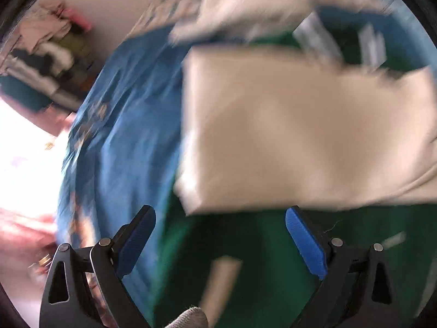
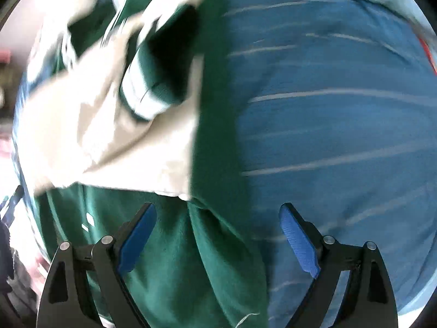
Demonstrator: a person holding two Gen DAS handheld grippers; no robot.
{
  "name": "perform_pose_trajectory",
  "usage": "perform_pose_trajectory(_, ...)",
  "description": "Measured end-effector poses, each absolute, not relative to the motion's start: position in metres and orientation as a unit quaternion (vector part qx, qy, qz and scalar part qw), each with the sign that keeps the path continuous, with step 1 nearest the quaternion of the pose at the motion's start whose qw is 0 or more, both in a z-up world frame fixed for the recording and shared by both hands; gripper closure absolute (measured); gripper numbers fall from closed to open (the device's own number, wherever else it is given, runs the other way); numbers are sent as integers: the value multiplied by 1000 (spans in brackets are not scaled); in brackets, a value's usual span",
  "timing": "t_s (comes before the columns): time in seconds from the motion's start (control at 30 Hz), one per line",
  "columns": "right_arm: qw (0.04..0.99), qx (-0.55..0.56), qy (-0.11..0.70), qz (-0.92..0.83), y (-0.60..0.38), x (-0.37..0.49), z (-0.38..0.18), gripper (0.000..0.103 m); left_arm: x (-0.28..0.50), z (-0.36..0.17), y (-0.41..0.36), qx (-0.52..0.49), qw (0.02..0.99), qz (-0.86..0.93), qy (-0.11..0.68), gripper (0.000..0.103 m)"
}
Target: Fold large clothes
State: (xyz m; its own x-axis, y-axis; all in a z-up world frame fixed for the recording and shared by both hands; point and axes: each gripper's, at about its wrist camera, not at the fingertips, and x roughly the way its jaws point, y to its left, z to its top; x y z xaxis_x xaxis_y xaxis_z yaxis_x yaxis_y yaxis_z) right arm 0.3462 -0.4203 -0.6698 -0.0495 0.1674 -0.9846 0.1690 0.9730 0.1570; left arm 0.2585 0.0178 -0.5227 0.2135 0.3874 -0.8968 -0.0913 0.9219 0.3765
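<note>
Blue bedding with pale stripes (image 2: 341, 125) covers the bed under both views, and both pictures are smeared by blur, so fine edges cannot be read. Nearest the right gripper (image 2: 218, 235), the fingers stand wide apart and grip nothing; the green garment (image 2: 174, 259) lies directly below and ahead of them, its right edge running from near to far just inside the right finger. Beyond it, to the left and farther off, the cream garment (image 2: 109, 142) rests on the green cloth — a green cuff with white bands lies over it.

The left gripper (image 1: 220, 235) is likewise spread wide and empty. Green cloth (image 1: 245, 259) sits between its fingers, and the cream garment (image 1: 300, 136) lies just past the fingertips, its long axis running left to right. Judging by this, the left gripper is the nearer to the cream piece's near edge.
</note>
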Motion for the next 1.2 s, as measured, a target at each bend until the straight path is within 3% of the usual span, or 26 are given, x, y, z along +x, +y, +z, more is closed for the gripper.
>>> perform_pose_trajectory(0.03, 679, 108, 726, 1, -415, 351, -675, 11, 255, -536, 32, 128, 756, 173, 618, 6)
perform_pose_trajectory(0.13, 706, 117, 698, -30, -423, 359, -673, 37, 262, -569, 59, 146, 735, 221, 624, 6)
perform_pose_trajectory(0.17, 712, 155, 683, -40, -437, 360, -669, 38, 270, -579, 68, 142, 732, 236, 624, 6)
perform_pose_trajectory(0.37, 700, 278, 644, -138, -509, 331, -675, 39, 311, -599, 87, 99, 724, 274, 626, 2)
perform_pose_trajectory(0.53, 678, 314, 646, -156, -538, 326, -695, 38, 319, -595, 108, 47, 722, 279, 632, 0)
perform_pose_trajectory(0.73, 659, 303, 673, -141, -543, 339, -683, 36, 317, -590, 102, 93, 730, 257, 626, 0)
perform_pose_trajectory(0.93, 672, 188, 697, -163, -523, 333, -673, 36, 309, -594, 87, 140, 734, 245, 618, 0)
perform_pose_trajectory(1.03, 654, 250, 690, -183, -542, 323, -680, 36, 315, -601, 105, 95, 729, 249, 631, 0)
perform_pose_trajectory(1.2, 663, 187, 699, -194, -505, 326, -643, 36, 305, -587, 98, 97, 732, 234, 633, 0)
